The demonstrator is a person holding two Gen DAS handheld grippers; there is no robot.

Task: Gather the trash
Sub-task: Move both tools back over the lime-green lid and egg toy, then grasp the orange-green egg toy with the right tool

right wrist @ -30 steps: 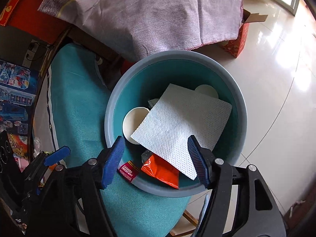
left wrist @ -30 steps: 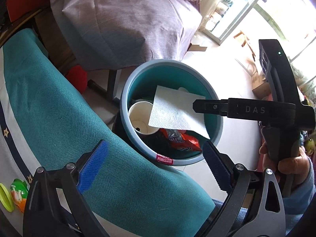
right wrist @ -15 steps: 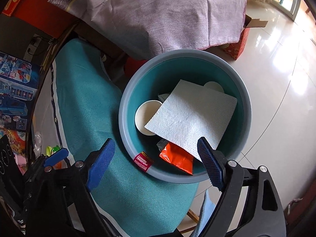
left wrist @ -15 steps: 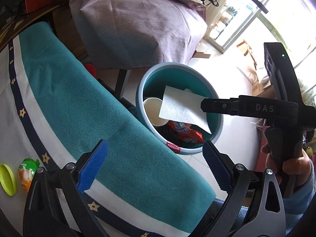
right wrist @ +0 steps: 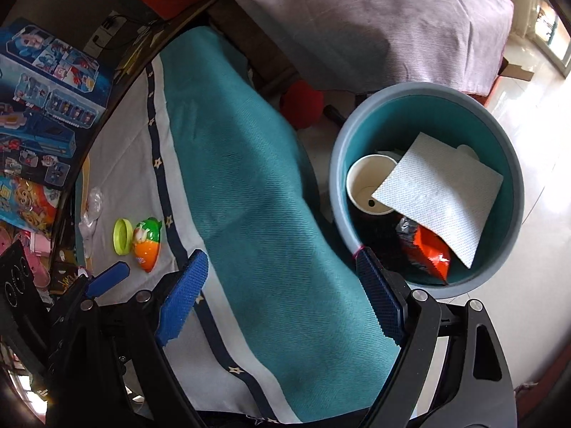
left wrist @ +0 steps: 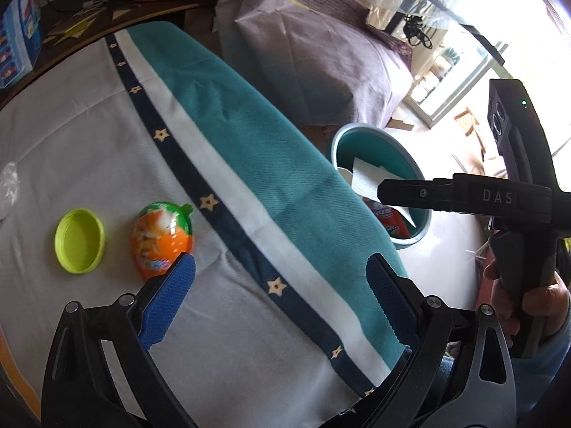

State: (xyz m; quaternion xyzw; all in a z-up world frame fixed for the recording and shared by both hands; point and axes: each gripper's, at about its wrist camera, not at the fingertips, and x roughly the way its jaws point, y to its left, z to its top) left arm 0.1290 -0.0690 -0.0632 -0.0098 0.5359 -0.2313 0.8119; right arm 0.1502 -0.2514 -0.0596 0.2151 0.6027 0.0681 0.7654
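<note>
An orange and green egg-shaped toy container (left wrist: 162,237) and a lime green lid (left wrist: 79,239) lie on the tablecloth (left wrist: 89,149); both show small in the right wrist view, the container (right wrist: 146,244) beside the lid (right wrist: 121,236). My left gripper (left wrist: 282,292) is open and empty, its left pad just below the container. My right gripper (right wrist: 282,296) is open and empty above the table edge. The teal bin (right wrist: 506,142) on the floor holds a white paper towel (right wrist: 442,192), a paper cup (right wrist: 367,185) and an orange snack wrapper (right wrist: 428,249).
The bin also shows in the left wrist view (left wrist: 374,135), partly behind the right gripper's body (left wrist: 464,199). Crumpled clear plastic (right wrist: 91,210) lies on the cloth. Toy boxes (right wrist: 39,117) stand at the table's far left. A purple covered mound (left wrist: 307,57) sits behind.
Both grippers have drawn back from over the bin toward the table. The left one has swung left, bringing the toy container and green lid into full view.
</note>
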